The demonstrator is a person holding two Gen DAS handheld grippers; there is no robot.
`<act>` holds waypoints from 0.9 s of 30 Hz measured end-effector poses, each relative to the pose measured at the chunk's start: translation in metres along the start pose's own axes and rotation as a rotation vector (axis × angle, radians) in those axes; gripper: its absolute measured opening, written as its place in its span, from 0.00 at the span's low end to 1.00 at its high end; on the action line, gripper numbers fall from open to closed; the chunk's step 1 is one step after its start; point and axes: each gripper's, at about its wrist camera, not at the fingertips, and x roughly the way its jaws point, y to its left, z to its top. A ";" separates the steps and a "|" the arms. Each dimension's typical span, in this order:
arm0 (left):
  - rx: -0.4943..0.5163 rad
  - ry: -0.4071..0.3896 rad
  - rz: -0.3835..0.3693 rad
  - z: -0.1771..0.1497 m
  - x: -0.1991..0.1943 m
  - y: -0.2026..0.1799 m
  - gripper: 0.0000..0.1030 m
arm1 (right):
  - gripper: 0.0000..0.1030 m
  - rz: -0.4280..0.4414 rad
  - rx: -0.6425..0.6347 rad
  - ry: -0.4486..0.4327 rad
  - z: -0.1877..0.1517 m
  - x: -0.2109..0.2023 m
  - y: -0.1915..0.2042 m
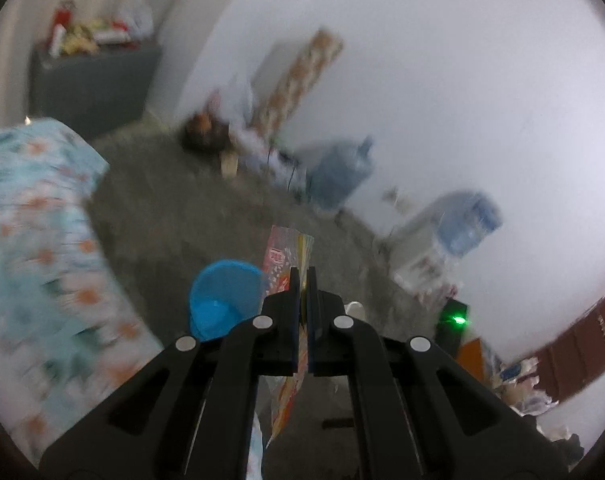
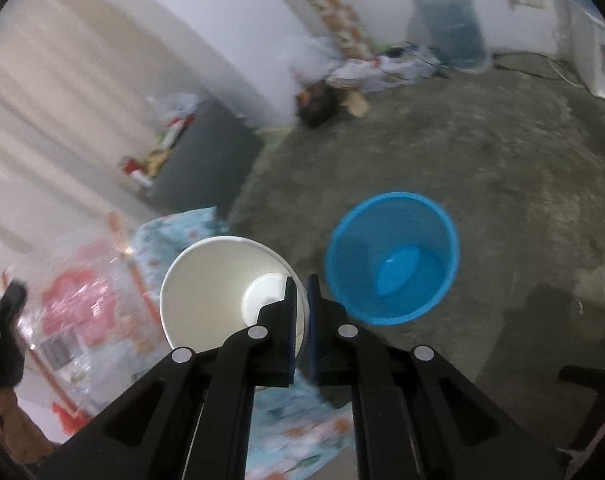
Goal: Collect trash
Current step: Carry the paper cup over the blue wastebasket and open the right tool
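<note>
My left gripper [image 1: 302, 276] is shut on a pink and yellow snack wrapper [image 1: 284, 256], which sticks out past the fingertips and hangs below them. A blue plastic bin [image 1: 224, 300] stands on the floor just left of it. My right gripper [image 2: 301, 284] is shut on the rim of a white paper cup [image 2: 222, 288], held up with its open mouth facing the camera. The same blue bin [image 2: 392, 258] stands open on the floor just right of the cup; nothing shows inside it.
A table with a floral cloth [image 1: 34, 240] is at the left, with a clear plastic bag [image 2: 82, 312] on it. A grey cabinet [image 1: 90, 84], water jugs [image 2: 446, 24] and clutter [image 1: 254, 148] line the far wall. The floor [image 2: 482, 160] is bare concrete.
</note>
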 end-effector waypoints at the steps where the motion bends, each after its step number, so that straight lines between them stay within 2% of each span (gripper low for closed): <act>1: 0.002 0.051 0.006 0.006 0.030 0.002 0.01 | 0.06 -0.020 0.012 0.004 0.005 0.007 -0.008; 5: -0.028 0.192 0.047 0.013 0.126 0.017 0.01 | 0.06 -0.082 0.063 0.045 0.025 0.048 -0.037; 9: -0.046 0.244 0.099 0.011 0.195 0.032 0.02 | 0.06 -0.128 0.091 0.081 0.040 0.088 -0.062; 10: -0.065 0.256 0.113 0.010 0.210 0.039 0.13 | 0.08 -0.151 0.104 0.096 0.044 0.102 -0.070; 11: -0.084 0.272 0.129 0.010 0.223 0.045 0.23 | 0.23 -0.159 0.115 0.115 0.048 0.113 -0.078; 12: -0.092 0.282 0.150 0.009 0.232 0.050 0.46 | 0.35 -0.168 0.125 0.142 0.051 0.128 -0.087; 13: -0.092 0.281 0.195 0.007 0.242 0.055 0.52 | 0.50 -0.189 0.125 0.151 0.052 0.136 -0.092; 15: -0.068 0.273 0.243 0.004 0.248 0.058 0.53 | 0.51 -0.244 0.099 0.162 0.052 0.146 -0.097; 18: -0.059 0.261 0.236 0.002 0.243 0.056 0.55 | 0.51 -0.241 0.091 0.145 0.049 0.136 -0.096; 21: -0.036 0.220 0.223 0.003 0.214 0.045 0.57 | 0.53 -0.266 0.008 0.101 0.040 0.109 -0.072; 23: -0.024 0.178 0.226 0.005 0.186 0.035 0.58 | 0.66 -0.283 -0.069 0.059 0.036 0.086 -0.052; 27: 0.005 0.091 0.209 0.006 0.109 0.015 0.64 | 0.78 -0.305 -0.214 -0.017 0.019 0.034 -0.003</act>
